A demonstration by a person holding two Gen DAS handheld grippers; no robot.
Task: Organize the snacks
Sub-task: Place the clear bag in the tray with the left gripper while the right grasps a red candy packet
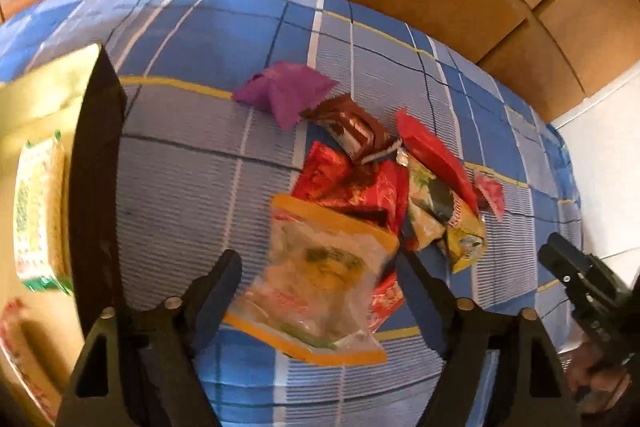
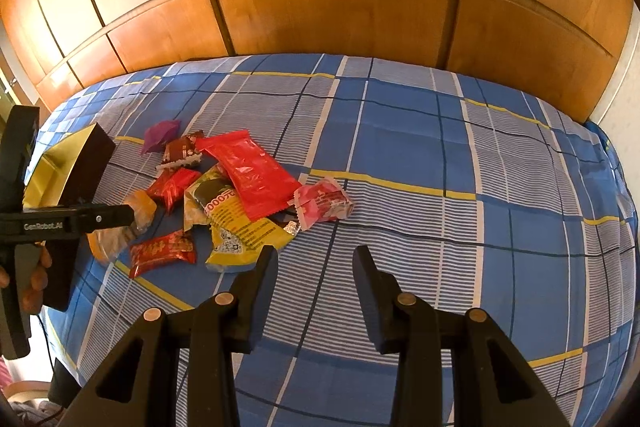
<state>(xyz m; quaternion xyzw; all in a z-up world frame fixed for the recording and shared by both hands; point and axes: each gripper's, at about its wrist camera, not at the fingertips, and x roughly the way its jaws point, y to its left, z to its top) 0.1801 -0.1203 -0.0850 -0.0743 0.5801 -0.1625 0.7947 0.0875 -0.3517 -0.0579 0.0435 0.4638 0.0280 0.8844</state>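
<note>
Two packets already lie in the gold box (image 1: 48, 95) — most snacks still sit heaped on the bedspread (image 2: 400, 131). Left gripper (image 1: 316, 279) spreads wide around an orange-edged packet (image 1: 320, 275), pads apparently clear; right gripper (image 2: 316, 263) hovers part-open, empty.

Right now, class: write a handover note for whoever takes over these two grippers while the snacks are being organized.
Left gripper: open around the orange-edged packet, not pinching it.
Right gripper: open, empty, above the bedspread.
Done: the gold box already holds a green-and-white packet.
Left: the snack pile beside the box still lies loose.
</note>
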